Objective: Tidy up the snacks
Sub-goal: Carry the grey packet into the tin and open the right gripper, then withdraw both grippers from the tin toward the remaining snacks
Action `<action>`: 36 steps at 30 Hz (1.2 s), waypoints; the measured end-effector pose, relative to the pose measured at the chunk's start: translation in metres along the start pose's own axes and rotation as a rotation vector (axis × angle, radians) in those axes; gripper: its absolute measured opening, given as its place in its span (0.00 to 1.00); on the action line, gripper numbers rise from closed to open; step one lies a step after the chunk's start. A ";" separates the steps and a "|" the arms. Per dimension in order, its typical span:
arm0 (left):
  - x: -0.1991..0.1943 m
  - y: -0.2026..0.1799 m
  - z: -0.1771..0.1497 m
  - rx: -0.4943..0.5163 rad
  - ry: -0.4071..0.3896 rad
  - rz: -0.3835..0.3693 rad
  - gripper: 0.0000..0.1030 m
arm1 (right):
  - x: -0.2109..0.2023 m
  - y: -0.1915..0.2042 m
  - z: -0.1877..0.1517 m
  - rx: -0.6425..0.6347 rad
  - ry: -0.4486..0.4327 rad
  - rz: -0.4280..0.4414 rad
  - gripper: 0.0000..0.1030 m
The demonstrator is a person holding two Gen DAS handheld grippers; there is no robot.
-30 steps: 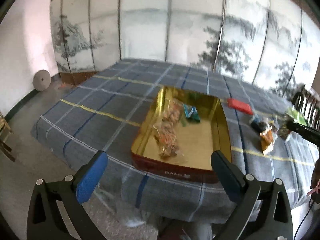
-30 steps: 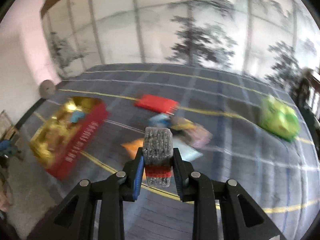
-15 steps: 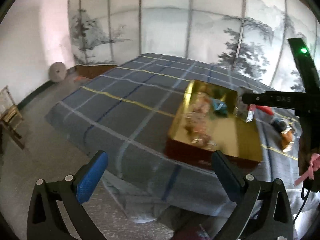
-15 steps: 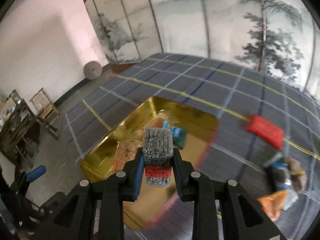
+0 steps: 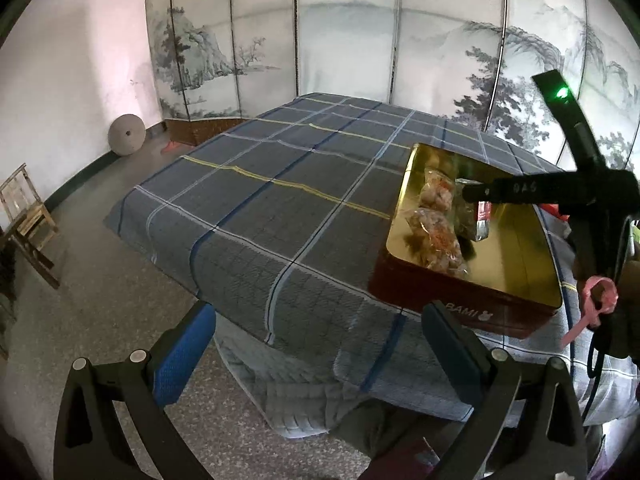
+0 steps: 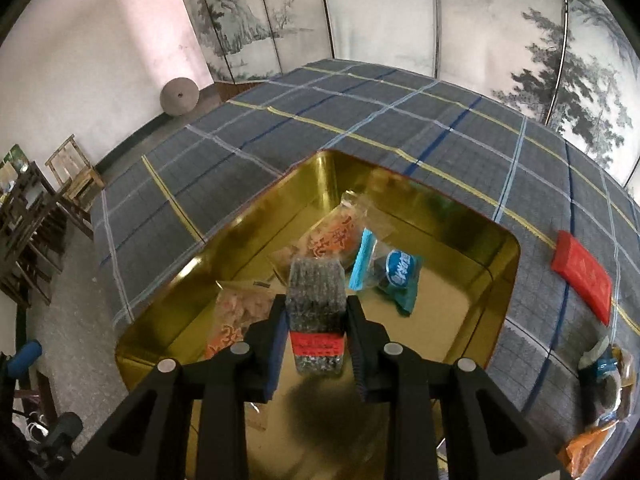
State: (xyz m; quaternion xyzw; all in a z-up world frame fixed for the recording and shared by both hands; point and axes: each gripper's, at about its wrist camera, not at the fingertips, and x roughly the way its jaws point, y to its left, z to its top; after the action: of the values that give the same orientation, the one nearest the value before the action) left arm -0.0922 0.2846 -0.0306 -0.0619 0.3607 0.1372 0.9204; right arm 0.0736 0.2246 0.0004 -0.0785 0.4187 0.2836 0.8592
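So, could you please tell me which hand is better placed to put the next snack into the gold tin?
Right. Its tongs are over the gold tin with the grey packet between them, opening. The left tongs hang empty off the table's edge.

The right gripper (image 6: 316, 344) has swung from over the blue plaid tablecloth (image 6: 360, 120) to above the gold-lined red tin (image 6: 496, 240), carrying the grey mesh-textured packet with a red label (image 6: 318, 304). Its jaws are now opening, the packet between them. In the left view the tin has slid toward three o'clock.
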 end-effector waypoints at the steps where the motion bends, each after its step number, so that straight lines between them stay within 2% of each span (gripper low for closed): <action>1: 0.000 -0.001 0.001 0.003 0.000 -0.001 0.99 | -0.005 -0.001 0.000 0.009 -0.016 0.012 0.34; 5: -0.005 -0.010 0.002 0.031 -0.005 -0.022 0.99 | -0.035 -0.010 -0.007 0.048 -0.102 0.040 0.38; 7: -0.008 -0.017 0.003 0.055 -0.009 -0.034 0.99 | -0.055 -0.019 -0.021 0.067 -0.147 0.049 0.44; 10: -0.017 -0.034 0.006 0.121 -0.041 -0.072 0.99 | -0.091 -0.039 -0.060 0.082 -0.208 -0.003 0.45; 13: -0.028 -0.060 0.012 0.215 -0.053 -0.142 0.99 | -0.126 -0.073 -0.110 0.125 -0.233 -0.113 0.46; 14: -0.032 -0.070 0.015 0.243 -0.052 -0.179 0.99 | -0.138 -0.089 -0.128 0.153 -0.233 -0.149 0.46; 16: -0.037 -0.093 0.021 0.288 -0.017 -0.298 0.99 | -0.157 -0.120 -0.159 0.202 -0.219 -0.243 0.46; 17: -0.038 -0.106 0.025 0.306 0.008 -0.358 0.99 | -0.169 -0.142 -0.178 0.225 -0.205 -0.316 0.46; 19: -0.039 -0.138 0.032 0.339 0.066 -0.476 0.99 | -0.183 -0.175 -0.202 0.278 -0.178 -0.399 0.46; 21: -0.040 -0.172 0.037 0.370 0.100 -0.555 0.99 | -0.194 -0.201 -0.219 0.322 -0.175 -0.460 0.47; 24: -0.028 -0.220 0.044 0.410 0.170 -0.625 0.99 | -0.205 -0.243 -0.237 0.381 -0.161 -0.519 0.48; 29: 0.006 -0.285 0.045 0.447 0.258 -0.631 0.99 | -0.210 -0.295 -0.248 0.457 -0.161 -0.526 0.54; 36: 0.051 -0.338 0.044 0.455 0.296 -0.568 0.97 | -0.207 -0.331 -0.252 0.508 -0.189 -0.504 0.54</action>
State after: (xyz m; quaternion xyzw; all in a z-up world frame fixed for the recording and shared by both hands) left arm 0.0723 -0.0179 -0.0284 0.0276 0.4792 -0.2167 0.8501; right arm -0.0143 -0.2304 -0.0365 0.0633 0.3622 -0.0439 0.9289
